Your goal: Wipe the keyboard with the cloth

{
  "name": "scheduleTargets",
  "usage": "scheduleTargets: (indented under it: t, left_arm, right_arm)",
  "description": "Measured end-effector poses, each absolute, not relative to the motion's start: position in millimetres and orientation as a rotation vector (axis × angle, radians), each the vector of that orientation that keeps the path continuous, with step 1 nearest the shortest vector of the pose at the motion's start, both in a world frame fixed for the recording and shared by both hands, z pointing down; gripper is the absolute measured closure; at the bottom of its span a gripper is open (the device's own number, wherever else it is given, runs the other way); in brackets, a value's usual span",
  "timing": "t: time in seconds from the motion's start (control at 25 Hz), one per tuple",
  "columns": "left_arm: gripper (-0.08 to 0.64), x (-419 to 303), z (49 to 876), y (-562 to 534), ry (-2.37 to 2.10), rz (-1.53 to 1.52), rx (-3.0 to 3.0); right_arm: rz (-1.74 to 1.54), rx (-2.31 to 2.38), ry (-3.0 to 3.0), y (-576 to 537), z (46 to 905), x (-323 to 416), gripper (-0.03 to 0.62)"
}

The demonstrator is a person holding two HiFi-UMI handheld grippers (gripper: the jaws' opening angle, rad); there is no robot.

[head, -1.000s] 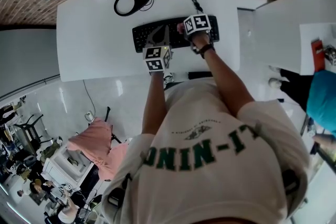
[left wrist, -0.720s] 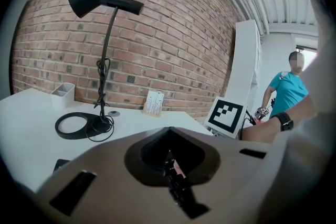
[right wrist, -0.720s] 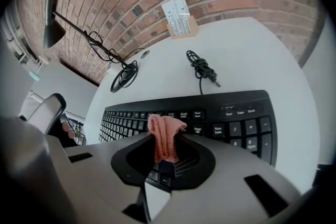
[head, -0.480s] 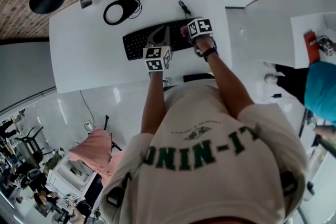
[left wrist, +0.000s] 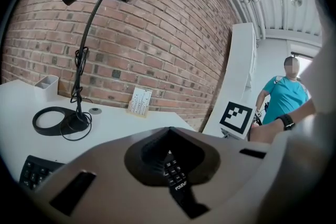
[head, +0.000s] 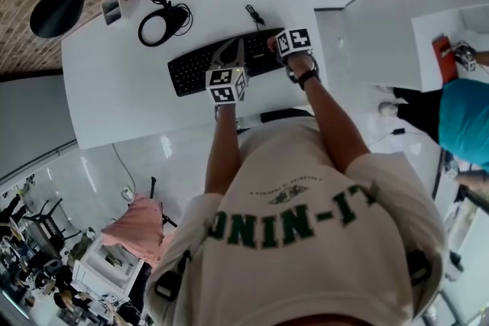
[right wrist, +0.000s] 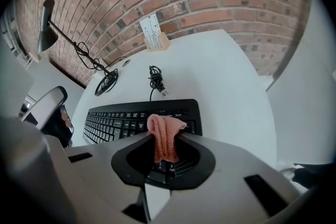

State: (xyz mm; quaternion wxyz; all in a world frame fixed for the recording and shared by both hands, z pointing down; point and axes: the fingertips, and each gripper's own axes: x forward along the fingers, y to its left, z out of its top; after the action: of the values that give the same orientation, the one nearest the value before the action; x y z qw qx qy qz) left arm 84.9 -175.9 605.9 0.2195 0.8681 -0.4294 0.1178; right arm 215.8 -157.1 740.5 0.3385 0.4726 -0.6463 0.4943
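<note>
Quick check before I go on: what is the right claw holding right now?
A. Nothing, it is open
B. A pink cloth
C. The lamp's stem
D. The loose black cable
B: the right gripper view shows the pink cloth pinched in the shut right claw, with the black keyboard just beyond it.
</note>
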Motion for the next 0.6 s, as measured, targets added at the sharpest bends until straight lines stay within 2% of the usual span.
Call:
scheduleTargets:
  t: [0.4, 0.6]
  left_arm:
    - [0.568, 99.1, 608.7, -175.9, -1.144, 0.334, 2.416]
    - [0.568, 94.5, 607.6, -171.6, -1.141, 0.343, 2.421]
  right_arm:
    - [1.122, 1.327, -1.579, -154.2, 736.0, 266.5, 0.542]
    - [1.177, 1.368, -1.568, -151.0, 739.1, 270.4, 0.541]
